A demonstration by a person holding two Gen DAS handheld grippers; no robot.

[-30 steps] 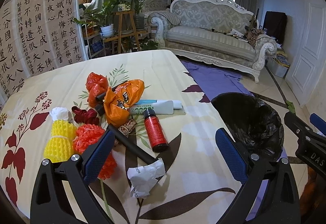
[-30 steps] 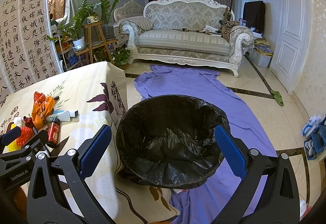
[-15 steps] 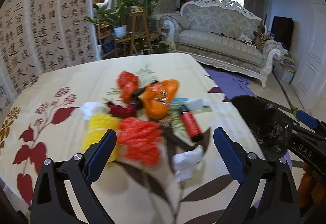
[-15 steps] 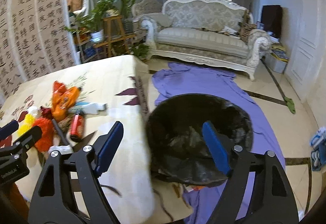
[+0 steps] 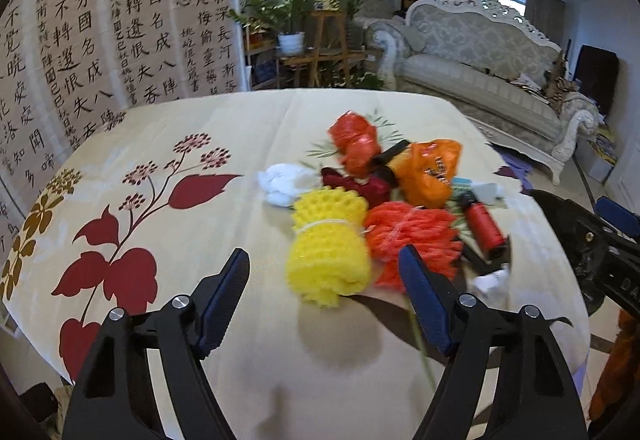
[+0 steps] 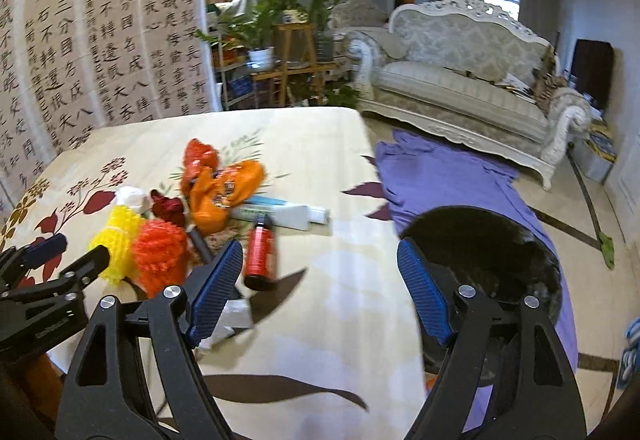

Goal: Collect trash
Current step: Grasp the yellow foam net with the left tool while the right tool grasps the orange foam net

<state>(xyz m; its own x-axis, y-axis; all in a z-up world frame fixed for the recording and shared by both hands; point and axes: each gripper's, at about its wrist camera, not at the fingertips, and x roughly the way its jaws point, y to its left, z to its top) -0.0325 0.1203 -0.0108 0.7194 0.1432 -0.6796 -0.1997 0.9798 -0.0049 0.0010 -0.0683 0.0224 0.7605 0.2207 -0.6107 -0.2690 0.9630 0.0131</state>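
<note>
A heap of trash lies on the floral tablecloth [image 5: 168, 144]: a yellow foam net [image 5: 326, 252], an orange foam net [image 5: 416, 236], a red bottle [image 6: 260, 254], an orange plastic bag [image 6: 224, 192], a white tube [image 6: 288, 214] and crumpled white paper [image 6: 232, 320]. My left gripper [image 5: 324, 300] hovers just short of the yellow foam net; its jaws are closing, with nothing between the pads. My right gripper [image 6: 320, 292] hangs open above the table's right edge, with nothing in it, the red bottle just beyond its left finger [image 6: 216, 288]. The black-lined bin [image 6: 492, 252] stands to the right, beside the table.
A purple cloth [image 6: 448, 176] covers the floor between the table and a pale sofa [image 6: 472, 80]. Calligraphy panels [image 5: 80, 32] and potted plants [image 6: 276, 20] stand behind the table. In the left wrist view the right gripper shows at the right edge.
Both grippers swung left, from the bin toward the trash heap. The left gripper's jaws narrowed and now frame the yellow foam net. The right gripper's jaws narrowed too.
</note>
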